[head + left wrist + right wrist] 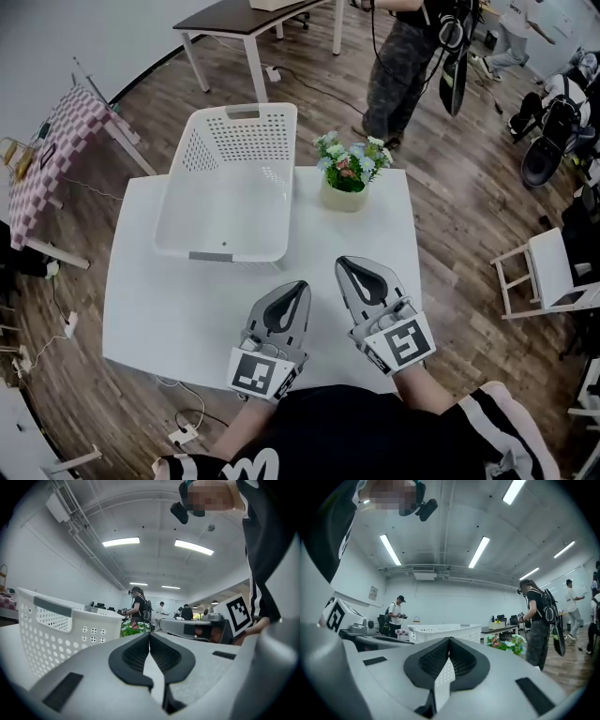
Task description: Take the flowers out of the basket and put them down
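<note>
Finding the flowers (pixel 351 167) standing upright in a small cream pot (pixel 343 199) on the white table (pixel 178 309), just beside the far right corner of the white basket (pixel 242 114) and outside it. Seeing nothing inside the basket. Judging the removal as done, or the task as not under way.

Recording the left tongs (pixel 296 289) as pressed together with nothing between them, lying low over the near part of the table in front of the basket. Recording the right tongs (pixel 347 264) likewise: tips meeting, nothing held, pointing toward the pot but well apart from it. Confirming both from the gripper views.

Judging the arrangement as light and possibly artificial, without confirming this. Treating the blossoms and leaves as soft, springy and easily crushed or pulled loose. Judging the pot as the stiff part, smooth-sided, perhaps slippery, and somewhat top-heavy under the bouquet. Advising a hold across the pot's wall or over its rim, below the foliage, with a moderate squeeze. Advising against gripping stems or petals. Noting a tipping risk if nudged near the top.
</note>
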Available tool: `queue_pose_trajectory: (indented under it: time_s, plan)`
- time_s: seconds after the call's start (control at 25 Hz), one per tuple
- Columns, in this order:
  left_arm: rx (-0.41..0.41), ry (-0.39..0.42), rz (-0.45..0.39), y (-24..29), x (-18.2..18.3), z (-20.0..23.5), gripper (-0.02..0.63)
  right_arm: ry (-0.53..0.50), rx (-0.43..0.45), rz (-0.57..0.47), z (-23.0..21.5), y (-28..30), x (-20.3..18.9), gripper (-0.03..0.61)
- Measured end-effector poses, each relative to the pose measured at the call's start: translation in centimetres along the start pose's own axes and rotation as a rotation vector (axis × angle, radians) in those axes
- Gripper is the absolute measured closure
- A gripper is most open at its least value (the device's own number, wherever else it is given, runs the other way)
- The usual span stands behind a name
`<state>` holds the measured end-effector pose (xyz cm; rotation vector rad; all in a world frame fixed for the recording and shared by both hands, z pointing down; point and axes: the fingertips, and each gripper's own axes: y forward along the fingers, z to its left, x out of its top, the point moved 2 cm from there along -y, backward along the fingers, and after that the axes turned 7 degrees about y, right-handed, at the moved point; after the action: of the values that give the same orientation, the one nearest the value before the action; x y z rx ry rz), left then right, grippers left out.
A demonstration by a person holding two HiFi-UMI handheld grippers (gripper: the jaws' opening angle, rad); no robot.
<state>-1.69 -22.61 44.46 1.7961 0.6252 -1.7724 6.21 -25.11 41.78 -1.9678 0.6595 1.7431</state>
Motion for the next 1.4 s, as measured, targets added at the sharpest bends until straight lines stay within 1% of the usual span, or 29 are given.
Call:
queue_pose_trajectory:
  time_s: [0.24, 0.4, 0.6, 0.72, 0.88, 1.08, 1.28, 1.4]
  plan:
    - [0.049, 0.015, -0.013, -1.8, 0.6, 0.0, 0.609, 0.007, 0.085, -0.004, 2.4, -0.7, -0.1, 0.560]
    - [0.056, 0.029, -0.014, -3.0, 0.7, -0.2, 0.609, -0.002, 0.130, -0.008, 4.2, -0.7, -0.7, 0.560]
    - [0.083, 0.029, -0.026, -5.8, 0.7, -0.9, 0.609, -0.029, 0.151, 0.024, 6.5, -2.0, -1.6, 0.560]
    - [0.096, 0.025, -0.024, -8.2, 0.6, -1.4, 0.609, -0.039, 0.165, 0.017, 8.6, -3.0, -1.4, 0.560]
    - [0.104, 0.029, -0.026, -11.6, 0.7, -3.2, 0.609, -0.047, 0.165, 0.017, 11.5, -5.2, -1.4, 0.560]
    - [0.140, 0.040, -0.036, -17.1, 1.1, -5.7, 0.609, -0.035, 0.194, -0.026, 16.4, -8.9, -1.1, 0.560]
    - [0.138, 0.041, -0.037, -22.0, 0.7, -9.7, 0.609, -0.033, 0.189, -0.044, 20.6, -13.5, -1.2, 0.560]
    - [0.132, 0.049, -0.042, -24.2, 0.8, -11.9, 0.609, -0.023, 0.174, -0.048, 22.5, -16.5, -1.4, 0.560]
